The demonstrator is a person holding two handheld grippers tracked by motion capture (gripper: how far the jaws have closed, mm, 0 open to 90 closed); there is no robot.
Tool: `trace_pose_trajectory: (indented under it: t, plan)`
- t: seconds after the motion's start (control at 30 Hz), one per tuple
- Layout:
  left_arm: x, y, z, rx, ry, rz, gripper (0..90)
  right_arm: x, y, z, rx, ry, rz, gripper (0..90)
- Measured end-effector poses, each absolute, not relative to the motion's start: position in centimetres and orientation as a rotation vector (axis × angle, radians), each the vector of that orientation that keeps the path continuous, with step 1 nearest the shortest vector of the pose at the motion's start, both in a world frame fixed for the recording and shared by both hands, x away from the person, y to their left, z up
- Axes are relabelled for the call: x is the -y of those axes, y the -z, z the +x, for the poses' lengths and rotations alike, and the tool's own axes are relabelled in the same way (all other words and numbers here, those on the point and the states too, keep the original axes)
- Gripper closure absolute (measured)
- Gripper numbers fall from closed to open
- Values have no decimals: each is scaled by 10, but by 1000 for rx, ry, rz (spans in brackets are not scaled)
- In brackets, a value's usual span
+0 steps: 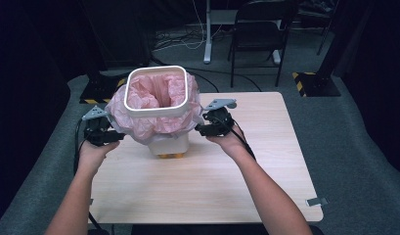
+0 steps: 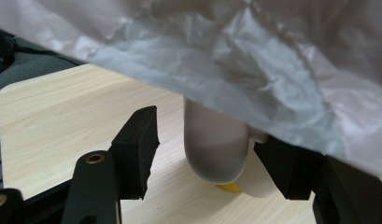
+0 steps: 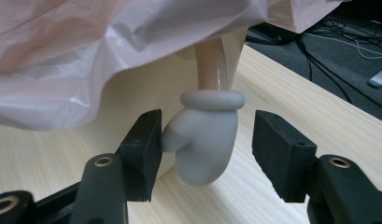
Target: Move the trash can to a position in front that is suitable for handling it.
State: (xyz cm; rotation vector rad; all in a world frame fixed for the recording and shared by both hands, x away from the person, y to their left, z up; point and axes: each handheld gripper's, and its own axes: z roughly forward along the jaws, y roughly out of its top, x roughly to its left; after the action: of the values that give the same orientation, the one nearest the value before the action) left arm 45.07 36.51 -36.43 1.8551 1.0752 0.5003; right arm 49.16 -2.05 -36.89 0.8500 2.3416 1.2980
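A dark room with a grey carpet, a folding chair [image 1: 258,29] and loose cables on the floor lies behind a pale wooden table [image 1: 266,166]; a small white bin [image 1: 169,143] stands near the table's far left corner, lined with a pink plastic bag [image 1: 156,125] whose edge is folded out over a white square rim ring [image 1: 156,93] and hangs down the sides. The bin has mitten-shaped hands as side handles; the left gripper [image 1: 112,137] sits at the bin's left flank, its jaws fairly wide with the left mitten [image 2: 216,149] between them, no pad clearly pressing it; the right gripper [image 1: 203,129] sits at the right flank, its jaws likewise apart around the right mitten [image 3: 202,140], the thumb touching or just beside one pad, the other pad clear. No earlier stage can be read, but the bag looks seated and the ring on; what seems left is to close both grips on the mittens and then lift or shift the bin; neither hold looks firm yet.
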Motion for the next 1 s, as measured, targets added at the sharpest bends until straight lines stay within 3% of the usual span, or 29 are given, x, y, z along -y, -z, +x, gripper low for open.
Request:
trace_pose_trajectory:
  t: [0.4,1.0]
  plan:
    - [-357,368,456,-1026,-498,1906,530,10,368,497,-2356,-1304,820,494]
    - [-359,368,458,-1037,-436,1874,539,11,369,502,-2360,-1349,862,527]
